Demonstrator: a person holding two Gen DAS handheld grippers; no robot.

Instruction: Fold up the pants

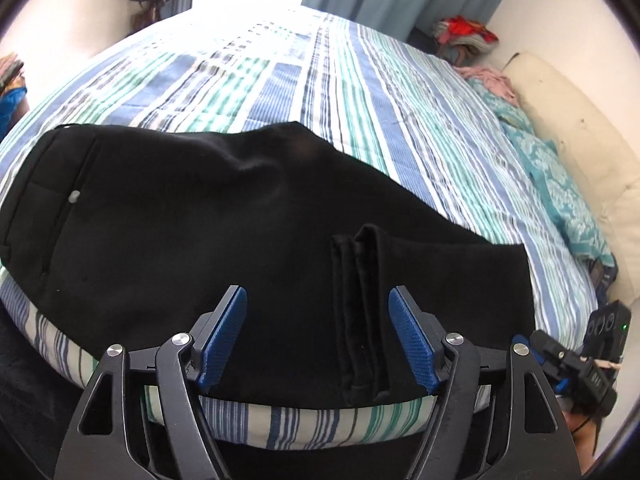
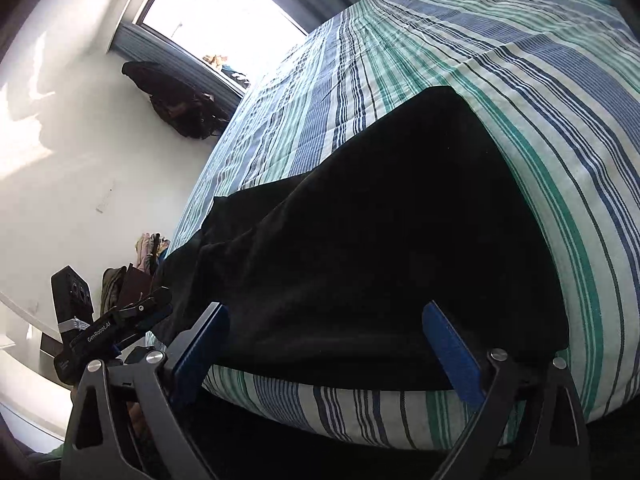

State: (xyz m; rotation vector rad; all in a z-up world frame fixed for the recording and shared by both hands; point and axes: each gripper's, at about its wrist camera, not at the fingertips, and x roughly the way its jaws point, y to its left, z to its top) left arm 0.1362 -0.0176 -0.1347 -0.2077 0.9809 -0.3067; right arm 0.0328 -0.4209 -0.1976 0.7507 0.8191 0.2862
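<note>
Black pants [image 1: 200, 220] lie folded on the striped bed [image 1: 280, 80], near its front edge, with a small folded flap [image 1: 360, 300] on top. My left gripper [image 1: 318, 300] is open just above the pants' near edge, the flap between its blue pads, holding nothing. In the right wrist view the same pants [image 2: 380, 220] lie along the bed's edge [image 2: 360, 408]. My right gripper [image 2: 324, 312] is open and empty over the near edge of the pants. The right gripper's body shows in the left wrist view [image 1: 580, 360]; the left one shows in the right wrist view [image 2: 100, 332].
A cream cushion [image 1: 568, 152], teal patterned fabric [image 1: 552, 184] and pink cloth [image 1: 488, 76] lie along the bed's right side. Clothes are piled in the far corner [image 1: 464, 36]. A dark bag [image 2: 176, 104] hangs on the white wall below a bright window [image 2: 224, 12].
</note>
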